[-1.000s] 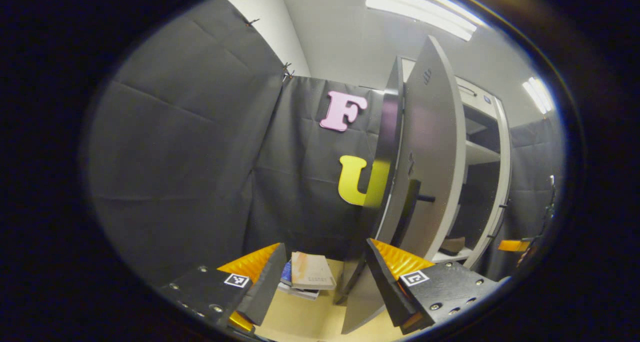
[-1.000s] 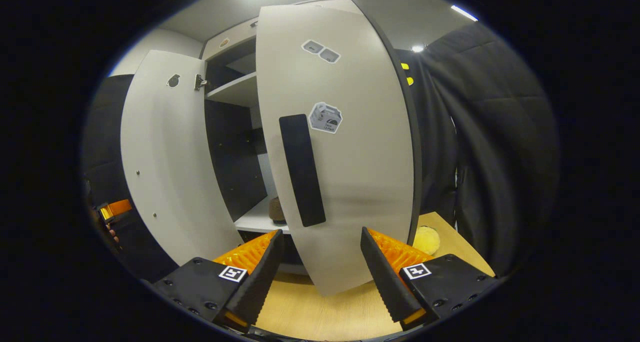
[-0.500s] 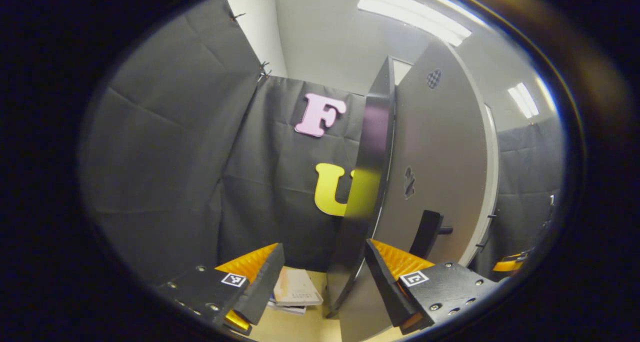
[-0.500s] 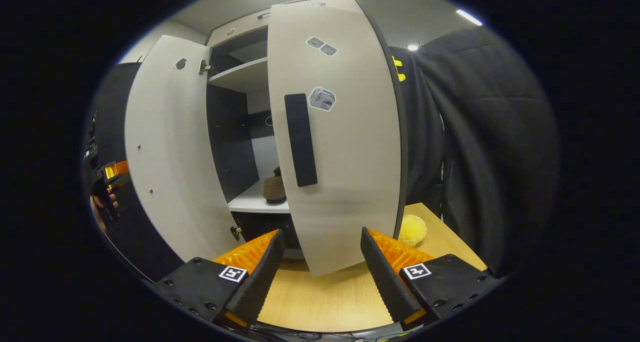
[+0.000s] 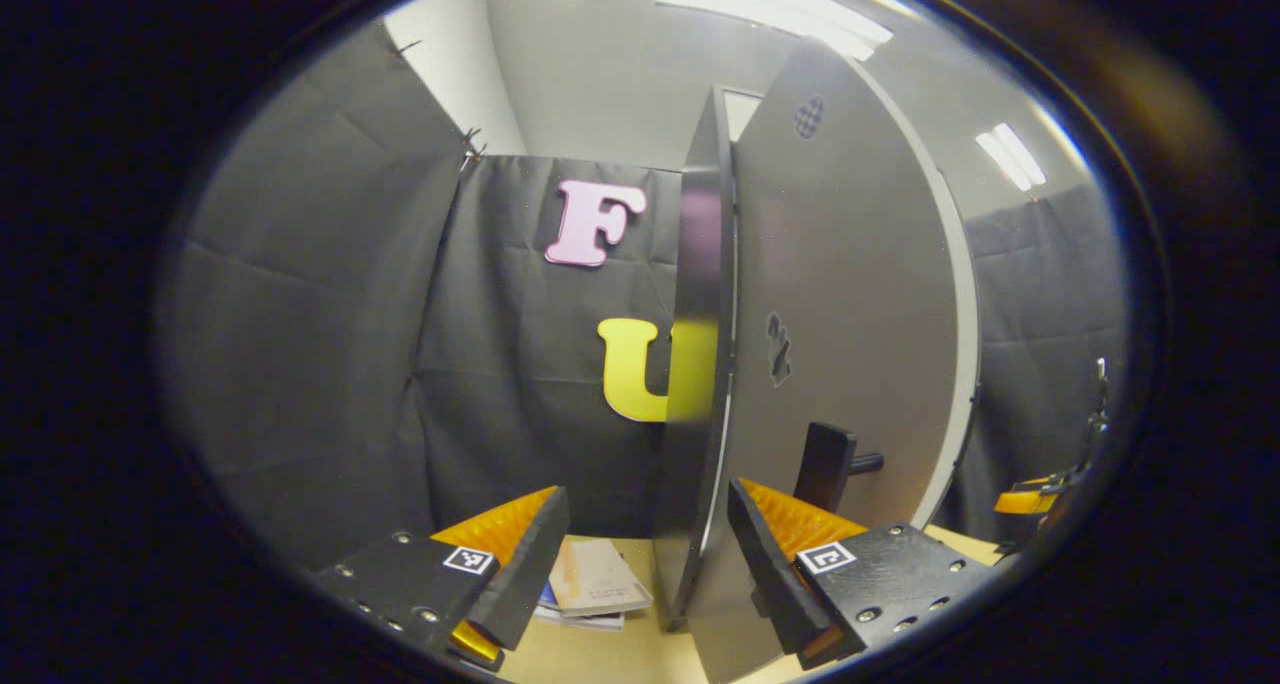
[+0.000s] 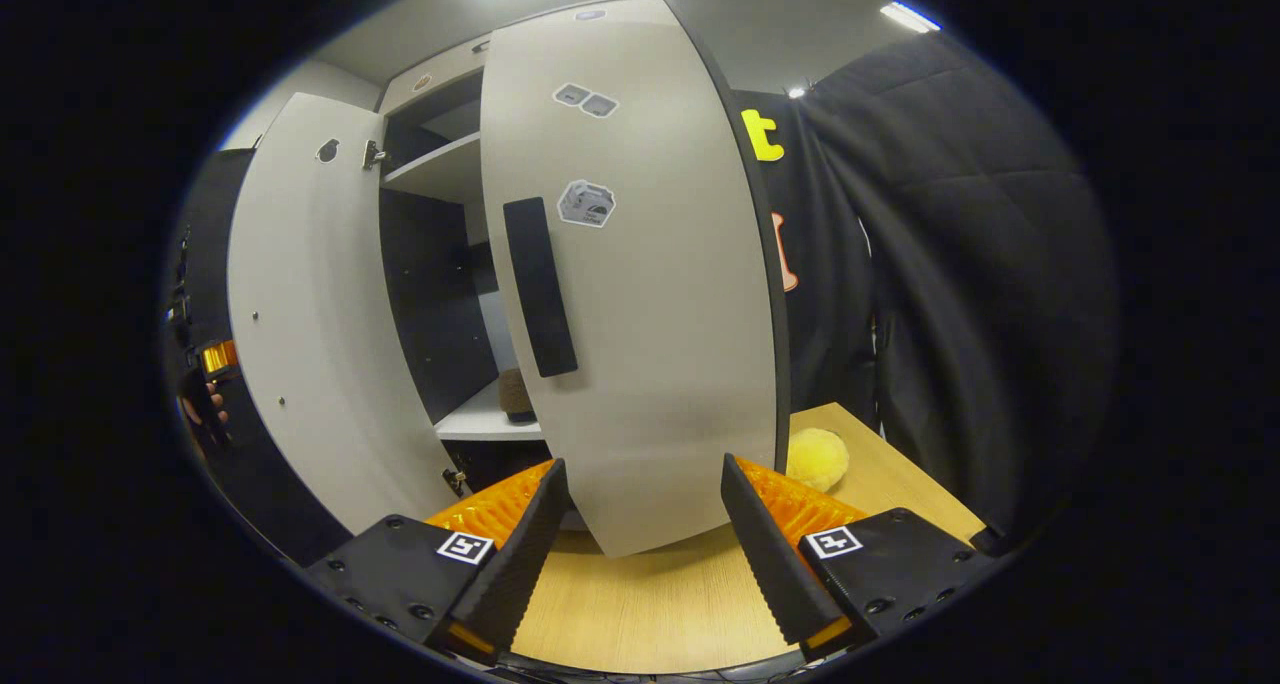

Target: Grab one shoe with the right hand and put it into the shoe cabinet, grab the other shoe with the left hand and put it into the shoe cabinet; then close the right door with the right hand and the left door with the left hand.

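Note:
My left gripper (image 5: 640, 569) is open and faces the left door (image 5: 850, 294) nearly edge-on. The door's dark edge (image 5: 695, 364) stands in line with the gap between the fingers, and its black handle (image 5: 825, 454) sticks out just right of it. My right gripper (image 6: 640, 549) is open in front of the half-open right door (image 6: 650, 294), below its black handle (image 6: 540, 284). Between the two doors a brown shoe (image 6: 515, 394) stands on the cabinet's white shelf (image 6: 480, 426), partly hidden by the right door. In the right gripper view, the left door (image 6: 300, 304) shows its inner face.
A stack of books (image 5: 595, 584) lies on the wooden table (image 6: 650, 604) left of the cabinet. A yellow plush thing (image 6: 815, 457) sits to the right of the right door. A hand holds the other gripper (image 6: 205, 384) behind the left door.
In the left gripper view the left door has swung across and now hides the cabinet's inside. In the right gripper view the right door has slid left and covers more of the shoe.

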`<state>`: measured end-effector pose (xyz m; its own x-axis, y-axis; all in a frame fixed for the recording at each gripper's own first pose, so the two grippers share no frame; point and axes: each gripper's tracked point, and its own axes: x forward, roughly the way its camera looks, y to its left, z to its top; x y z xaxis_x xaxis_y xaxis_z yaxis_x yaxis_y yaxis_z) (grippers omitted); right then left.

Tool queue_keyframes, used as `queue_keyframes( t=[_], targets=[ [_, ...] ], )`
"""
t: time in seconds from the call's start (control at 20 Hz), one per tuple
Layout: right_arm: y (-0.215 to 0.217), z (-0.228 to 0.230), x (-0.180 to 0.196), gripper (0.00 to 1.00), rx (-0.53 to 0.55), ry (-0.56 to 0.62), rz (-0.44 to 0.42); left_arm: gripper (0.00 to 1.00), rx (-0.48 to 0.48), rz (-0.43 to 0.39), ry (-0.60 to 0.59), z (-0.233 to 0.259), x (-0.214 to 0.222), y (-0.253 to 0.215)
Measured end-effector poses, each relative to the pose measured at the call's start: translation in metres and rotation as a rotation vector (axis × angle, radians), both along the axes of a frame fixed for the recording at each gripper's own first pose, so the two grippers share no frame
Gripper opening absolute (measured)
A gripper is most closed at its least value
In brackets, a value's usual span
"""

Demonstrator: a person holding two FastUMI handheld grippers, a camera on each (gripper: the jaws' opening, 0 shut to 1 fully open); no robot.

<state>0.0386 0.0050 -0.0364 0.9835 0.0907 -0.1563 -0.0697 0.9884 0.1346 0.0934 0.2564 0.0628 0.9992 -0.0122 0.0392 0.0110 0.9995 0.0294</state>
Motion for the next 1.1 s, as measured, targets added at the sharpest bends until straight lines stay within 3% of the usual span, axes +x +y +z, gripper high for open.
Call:
queue_keyframes(
  t=[0.05,0.15,0.25,0.35,0.45,0.5,0.6,0.65,0.7,0.8,1.1],
  targets=[
    [-0.006,0.000,0.004,0.98,-0.007,-0.005,0.006,0.89,0.022,-0.001,0.007,0.001,0.000,-0.006],
    [-0.016,-0.001,0.012,0.97,-0.004,0.014,0.025,0.93,0.023,-0.012,0.025,-0.001,0.004,-0.022],
    [-0.022,0.002,0.019,0.98,0.004,0.009,0.045,0.99,-0.008,-0.021,0.032,-0.003,0.005,-0.046],
    [-0.034,0.004,0.024,0.98,-0.007,0.004,0.049,0.99,-0.063,-0.014,0.056,-0.013,0.007,-0.065],
    [-0.041,0.007,0.028,0.98,-0.003,-0.003,0.053,0.89,-0.099,0.003,0.048,-0.012,0.011,-0.078],
    [-0.045,0.009,0.030,0.98,0.004,-0.005,0.059,0.99,-0.105,0.006,0.045,-0.013,0.014,-0.087],
    [-0.050,0.009,0.031,0.98,0.013,0.004,0.084,0.95,-0.112,-0.003,0.059,-0.019,0.021,-0.106],
    [-0.052,0.009,0.032,0.98,0.010,0.004,0.093,0.99,-0.107,-0.017,0.067,-0.022,0.024,-0.119],
    [-0.056,0.010,0.034,0.98,0.006,0.003,0.099,0.94,-0.102,-0.032,0.074,-0.025,0.027,-0.133],
    [-0.064,0.010,0.033,0.98,-0.001,0.003,0.106,0.94,-0.089,-0.064,0.089,-0.029,0.036,-0.164],
    [-0.098,0.018,0.025,0.97,-0.006,-0.019,0.067,0.99,-0.021,-0.015,0.080,-0.033,0.039,-0.200]
  ],
)
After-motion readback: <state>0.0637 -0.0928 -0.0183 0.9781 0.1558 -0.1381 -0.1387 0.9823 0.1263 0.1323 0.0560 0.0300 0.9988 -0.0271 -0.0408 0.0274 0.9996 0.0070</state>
